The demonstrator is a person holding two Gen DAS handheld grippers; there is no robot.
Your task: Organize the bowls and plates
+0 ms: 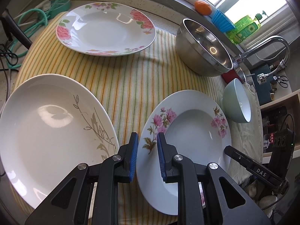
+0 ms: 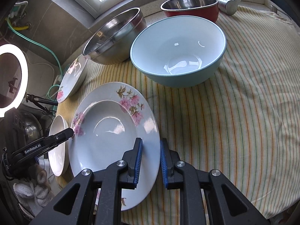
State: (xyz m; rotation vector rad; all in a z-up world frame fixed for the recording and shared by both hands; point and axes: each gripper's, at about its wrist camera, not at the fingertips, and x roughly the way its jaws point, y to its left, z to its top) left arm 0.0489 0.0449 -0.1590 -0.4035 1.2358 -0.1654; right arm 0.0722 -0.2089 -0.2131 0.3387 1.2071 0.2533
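A pink-flowered soup plate point(image 1: 189, 136) lies on the striped cloth point(image 1: 127, 78). My left gripper point(image 1: 147, 156) is open, its fingers astride the plate's left rim. My right gripper point(image 2: 151, 162) is open, astride the same plate's point(image 2: 110, 131) right rim. A large white plate with a grey leaf pattern point(image 1: 46, 131) lies to the left. A rose-patterned plate point(image 1: 106, 29) lies at the back. A pale blue bowl point(image 2: 178, 48) and a steel bowl point(image 2: 114, 37) stand behind the soup plate.
A red-sided steel pot point(image 2: 191, 7) and a tap point(image 1: 266, 50) are at the back right. An orange point(image 1: 202, 7), blue cups point(image 1: 222, 21) and green soap bottle point(image 1: 243, 29) sit on the window sill. Green hose and cables point(image 1: 35, 18) lie at the far left. A ring light point(image 2: 11, 78) stands left.
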